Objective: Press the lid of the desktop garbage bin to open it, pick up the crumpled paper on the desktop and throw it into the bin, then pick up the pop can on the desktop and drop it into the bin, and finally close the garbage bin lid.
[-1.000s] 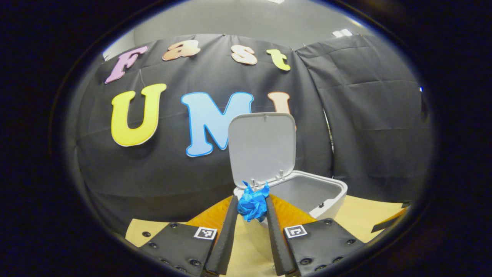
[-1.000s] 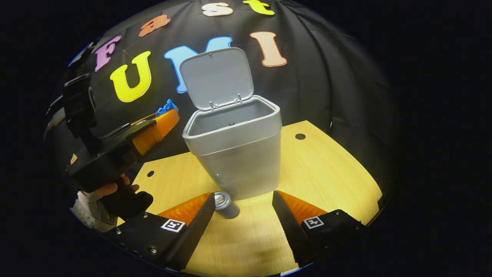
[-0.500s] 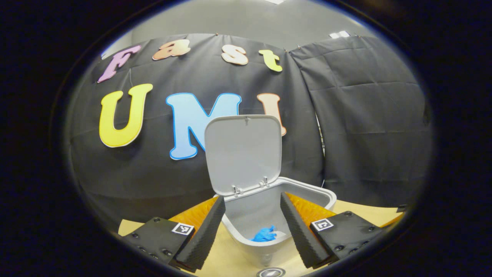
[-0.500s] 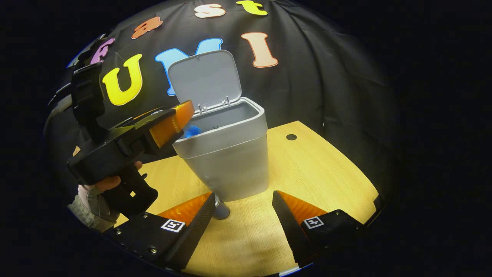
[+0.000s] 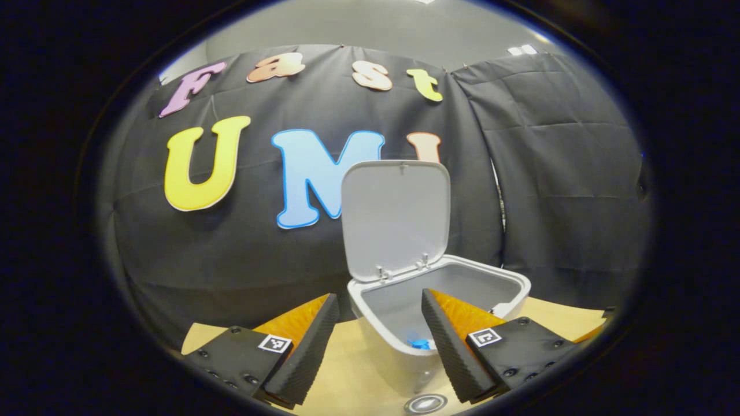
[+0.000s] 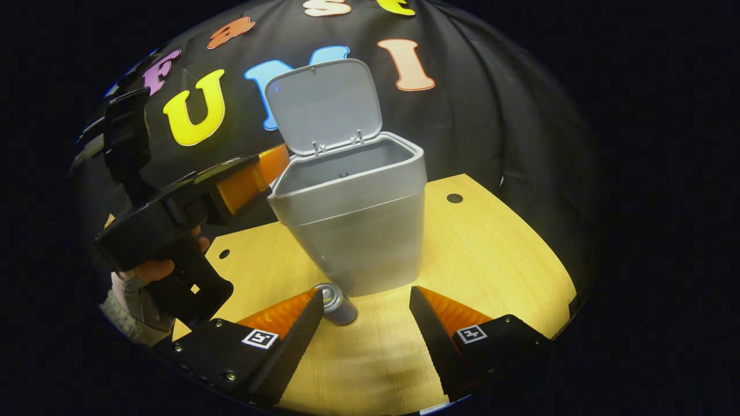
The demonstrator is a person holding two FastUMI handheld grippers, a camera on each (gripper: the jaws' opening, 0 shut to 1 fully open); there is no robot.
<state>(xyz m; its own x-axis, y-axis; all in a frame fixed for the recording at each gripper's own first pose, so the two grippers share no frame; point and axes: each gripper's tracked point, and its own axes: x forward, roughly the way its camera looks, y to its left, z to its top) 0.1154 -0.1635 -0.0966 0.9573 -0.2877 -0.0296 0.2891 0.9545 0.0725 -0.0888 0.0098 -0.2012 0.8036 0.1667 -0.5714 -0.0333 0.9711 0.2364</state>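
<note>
1. Pale wood desktop (image 6: 497,254) fills the lower half of the right gripper view, with black booth cloth behind.
2. Nearest, at the bottom of that view, the right gripper (image 6: 365,323) is spread wide and empty; the pop can (image 6: 337,301) stands just beside its left-of-frame finger, near the bin's base.
3. At mid-left of the frame, a hand (image 6: 151,267) holds the left gripper (image 5: 377,341), released with nothing between its fingers, its tips at the bin's rim.
4. Farther back stands the grey garbage bin (image 6: 361,231), its lid (image 6: 324,104) upright; the blue crumpled paper (image 5: 419,343) lies inside, low in the left gripper view.
5. Judged next: take the can. Centre it between the fingers, grip mid-body, lift clear of the bin wall, and release over the opening.
</note>
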